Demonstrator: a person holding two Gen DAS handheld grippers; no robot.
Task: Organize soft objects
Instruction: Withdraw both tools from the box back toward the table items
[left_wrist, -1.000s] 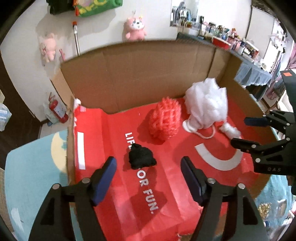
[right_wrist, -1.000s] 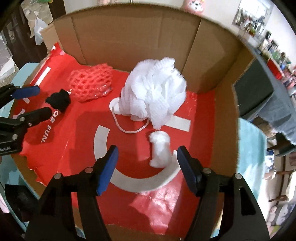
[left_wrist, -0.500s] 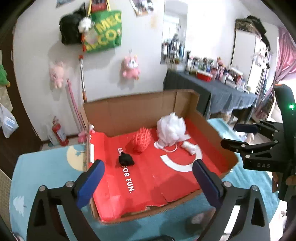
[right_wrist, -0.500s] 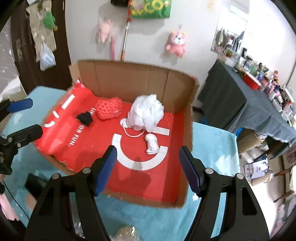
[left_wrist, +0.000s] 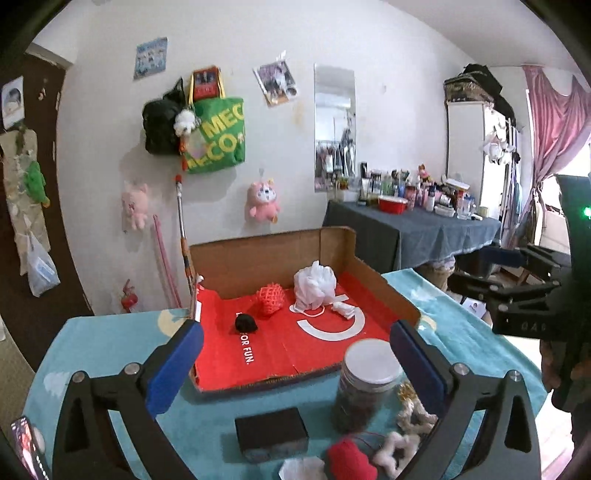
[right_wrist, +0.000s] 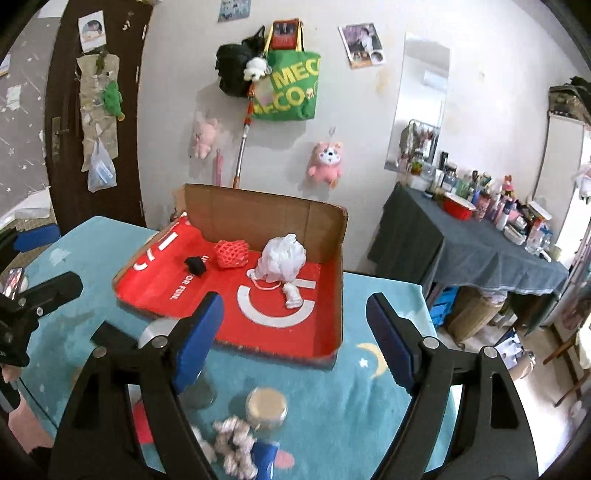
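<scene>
A cardboard box (left_wrist: 369, 280) lined in red stands on the teal tablecloth. Inside it lie a white mesh pouf (left_wrist: 314, 290), a red net ball (left_wrist: 270, 298), a small black soft piece (left_wrist: 245, 324) and a small white roll (left_wrist: 343, 309). My left gripper (left_wrist: 291, 332) hovers back from the box's front edge, its jaws opening with nothing between them. My right gripper (right_wrist: 295, 306) hangs before the box (right_wrist: 340, 258) on the right side, its jaws also opening and empty. The pouf (right_wrist: 283, 258) and net ball (right_wrist: 232, 253) rest near the back wall.
Near the table's front stand a white-lidded jar (left_wrist: 369, 380), a black case (left_wrist: 271, 435), a red soft item (left_wrist: 349, 461) and a white knotted rope (left_wrist: 410, 424). A small gold-lidded jar (right_wrist: 266, 406) sits there too. A cluttered dark-clothed side table (right_wrist: 480, 243) stands at the right.
Both grippers have drawn back and upward out of the box, and their jaws stand wider. The soft items inside the box have not moved.
</scene>
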